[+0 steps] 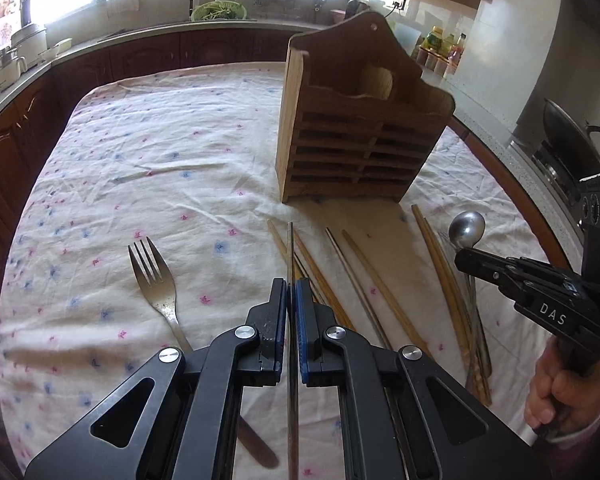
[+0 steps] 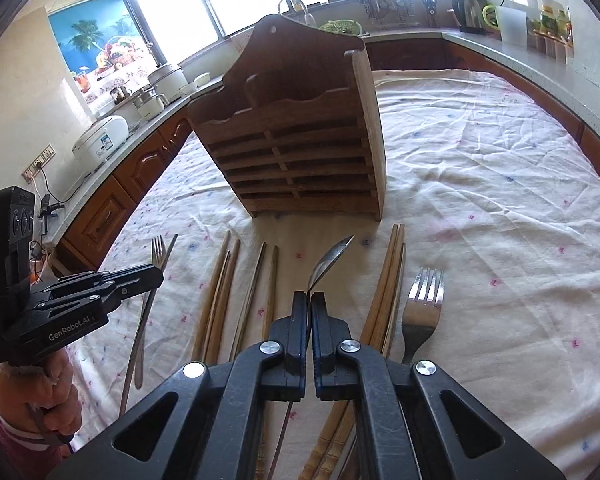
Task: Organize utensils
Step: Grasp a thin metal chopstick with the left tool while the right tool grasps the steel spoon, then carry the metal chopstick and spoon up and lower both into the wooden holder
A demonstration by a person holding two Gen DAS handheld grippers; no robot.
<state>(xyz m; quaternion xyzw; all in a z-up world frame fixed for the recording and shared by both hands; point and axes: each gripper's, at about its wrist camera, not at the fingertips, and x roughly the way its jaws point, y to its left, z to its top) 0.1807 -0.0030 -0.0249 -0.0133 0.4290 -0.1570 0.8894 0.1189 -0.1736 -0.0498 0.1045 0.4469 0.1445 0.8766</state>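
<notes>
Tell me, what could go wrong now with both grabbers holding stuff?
The left gripper pinches one thin metal chopstick that sticks far out in front; a pinch this narrow may let it swivel or slip. The right gripper holds the spoon only by its thin neck, so the bowl might twist. Both stand close together before the wooden holder, so they could bump each other or nudge the holder.

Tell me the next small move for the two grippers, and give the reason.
Probably lift the right gripper and carry its spoon up over the wooden holder, then lower it into the top pocket. Its jaws are shut on the spoon's handle, and the holder stands upright just beyond. The left gripper, shut on a metal chopstick, could follow after.
</notes>
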